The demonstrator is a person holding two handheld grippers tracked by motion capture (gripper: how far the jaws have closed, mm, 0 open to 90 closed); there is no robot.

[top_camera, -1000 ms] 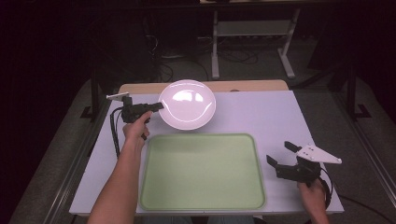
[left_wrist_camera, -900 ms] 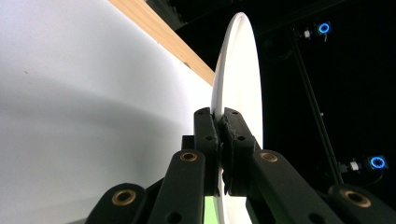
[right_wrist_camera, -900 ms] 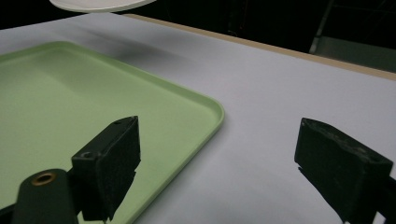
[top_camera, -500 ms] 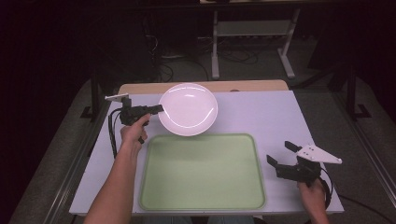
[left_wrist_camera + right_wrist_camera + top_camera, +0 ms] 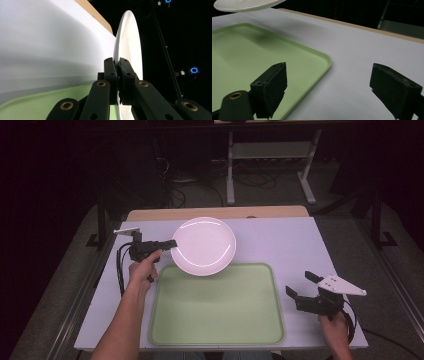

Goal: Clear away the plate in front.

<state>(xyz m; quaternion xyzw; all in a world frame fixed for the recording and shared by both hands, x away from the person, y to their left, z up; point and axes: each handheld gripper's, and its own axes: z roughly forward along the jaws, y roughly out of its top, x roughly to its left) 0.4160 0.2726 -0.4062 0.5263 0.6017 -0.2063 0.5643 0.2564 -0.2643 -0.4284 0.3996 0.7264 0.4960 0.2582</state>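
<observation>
The left gripper (image 5: 169, 243) has its jaws pinched tight on the rim of a white plate (image 5: 204, 245) — gripping at the plate's nine o'clock, holding it above the table (image 5: 295, 242), over the far edge of the green tray (image 5: 220, 307). Off the tray's four o'clock corner, the right gripper (image 5: 301, 286) hovers with jaws spread wide — nothing between them.
</observation>
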